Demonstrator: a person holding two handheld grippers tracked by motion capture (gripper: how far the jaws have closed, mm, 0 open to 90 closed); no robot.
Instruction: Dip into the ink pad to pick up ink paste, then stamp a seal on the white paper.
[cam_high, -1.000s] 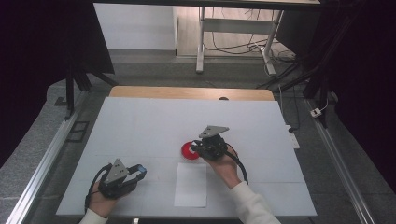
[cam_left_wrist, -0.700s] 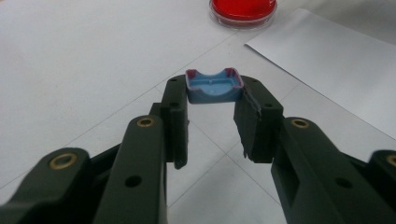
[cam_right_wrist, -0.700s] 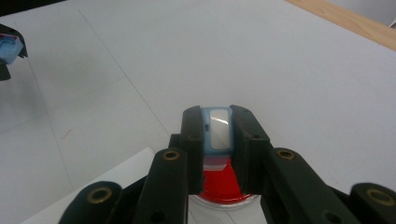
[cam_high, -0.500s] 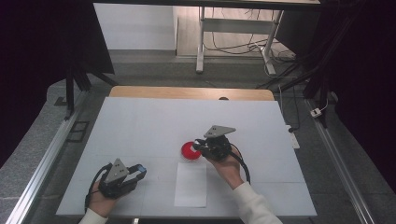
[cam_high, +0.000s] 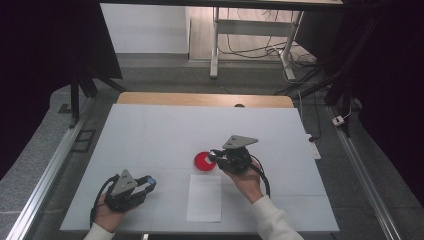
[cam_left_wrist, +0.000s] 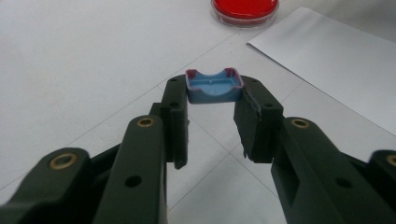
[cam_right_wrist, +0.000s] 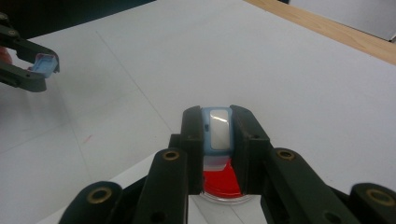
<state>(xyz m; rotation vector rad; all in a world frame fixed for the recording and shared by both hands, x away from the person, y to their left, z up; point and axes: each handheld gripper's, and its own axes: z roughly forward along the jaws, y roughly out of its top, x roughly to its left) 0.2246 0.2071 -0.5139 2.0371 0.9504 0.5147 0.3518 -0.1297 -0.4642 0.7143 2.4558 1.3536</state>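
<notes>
Two hand-held grippers are working over one white tabletop (cam_high: 150, 130): the left hand-held gripper (cam_high: 148, 181) is sitting at the lower left of the high view, the right hand-held gripper (cam_high: 214, 156) near its centre. Each is gripping one small blue piece, making two in all: a blue cap (cam_left_wrist: 214, 86) is showing at the centre of the left gripper view, and a blue holder with a pale window (cam_right_wrist: 218, 127) is standing at the centre of the right gripper view. One red round dish (cam_high: 204, 161) is lying at the middle of the high view. One white paper sheet (cam_high: 205, 197) is lying just below it.
</notes>
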